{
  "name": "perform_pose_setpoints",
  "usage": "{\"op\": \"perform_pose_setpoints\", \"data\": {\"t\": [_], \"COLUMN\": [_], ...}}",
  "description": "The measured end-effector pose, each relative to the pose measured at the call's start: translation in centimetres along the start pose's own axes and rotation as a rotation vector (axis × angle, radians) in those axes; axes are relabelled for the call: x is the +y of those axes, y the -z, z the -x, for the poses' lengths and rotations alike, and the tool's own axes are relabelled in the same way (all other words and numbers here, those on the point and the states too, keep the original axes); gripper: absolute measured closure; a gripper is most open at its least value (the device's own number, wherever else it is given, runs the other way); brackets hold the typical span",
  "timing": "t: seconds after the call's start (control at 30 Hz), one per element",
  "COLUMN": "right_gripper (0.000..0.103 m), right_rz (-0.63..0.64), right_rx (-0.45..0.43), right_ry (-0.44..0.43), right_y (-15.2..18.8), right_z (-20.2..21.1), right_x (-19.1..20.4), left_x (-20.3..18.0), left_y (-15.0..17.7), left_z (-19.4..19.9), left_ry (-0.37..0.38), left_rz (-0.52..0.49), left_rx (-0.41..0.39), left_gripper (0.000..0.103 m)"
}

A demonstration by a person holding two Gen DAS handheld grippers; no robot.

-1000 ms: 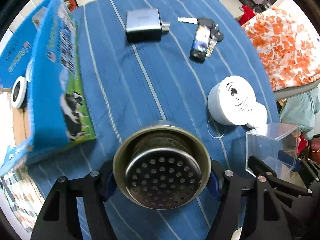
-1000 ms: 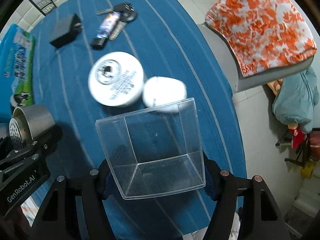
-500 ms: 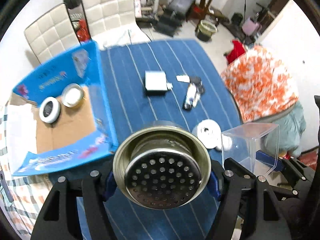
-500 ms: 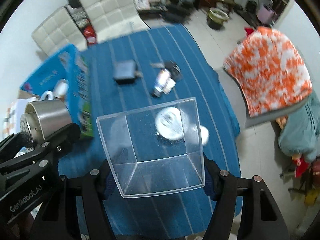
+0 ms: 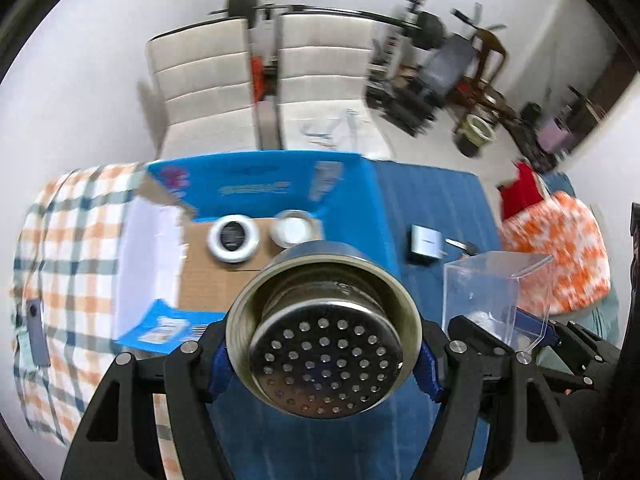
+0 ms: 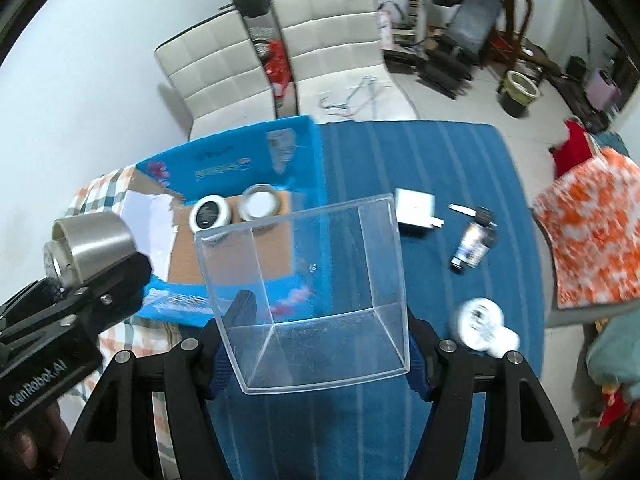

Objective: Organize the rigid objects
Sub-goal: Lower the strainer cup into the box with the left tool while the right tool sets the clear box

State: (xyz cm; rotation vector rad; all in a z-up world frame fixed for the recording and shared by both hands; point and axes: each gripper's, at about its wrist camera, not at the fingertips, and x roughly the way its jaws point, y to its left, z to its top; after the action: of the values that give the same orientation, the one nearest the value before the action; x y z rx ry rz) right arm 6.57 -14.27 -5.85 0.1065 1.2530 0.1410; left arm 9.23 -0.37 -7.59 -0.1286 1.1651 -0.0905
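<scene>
I'm gripping the strainer in my left gripper, the clear box in my right gripper; slick walls risking slipping before the carton at eleven o'clock

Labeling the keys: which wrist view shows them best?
Right wrist: the keys lie unobstructed on the blue cloth, fob and blade visible. Left wrist shows only a sliver, mostly hidden behind the clear box.

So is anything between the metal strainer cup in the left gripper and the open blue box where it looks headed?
Nothing visible. The strainer cup is held above the box; two round tins already lie at its far end, with bare cardboard nearer.
</scene>
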Motion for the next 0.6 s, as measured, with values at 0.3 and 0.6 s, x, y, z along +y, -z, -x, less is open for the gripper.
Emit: {"op": "perform_pose_setpoints", "data": {"t": [0.3, 0.6], "right_gripper": [0.033, 0.033], "right_rz": [0.055, 0.074], "right_rx": [0.091, 0.204], "right_ry": [0.053, 0.164], "right_y": [-3.6, -4.8], "right_z": [-9.4, -18.1], "right_x": [6.2, 7.8], "left_x": [10.7, 14.5], "left_y": [-2.5, -4.6], "left_z": [-6.2, -17.3], "left_ry": [-0.144, -0.294], "left_rz": [0.116, 0.065], "left_rx": [0.088, 0.266], "left_gripper": [0.034, 0.034]}}
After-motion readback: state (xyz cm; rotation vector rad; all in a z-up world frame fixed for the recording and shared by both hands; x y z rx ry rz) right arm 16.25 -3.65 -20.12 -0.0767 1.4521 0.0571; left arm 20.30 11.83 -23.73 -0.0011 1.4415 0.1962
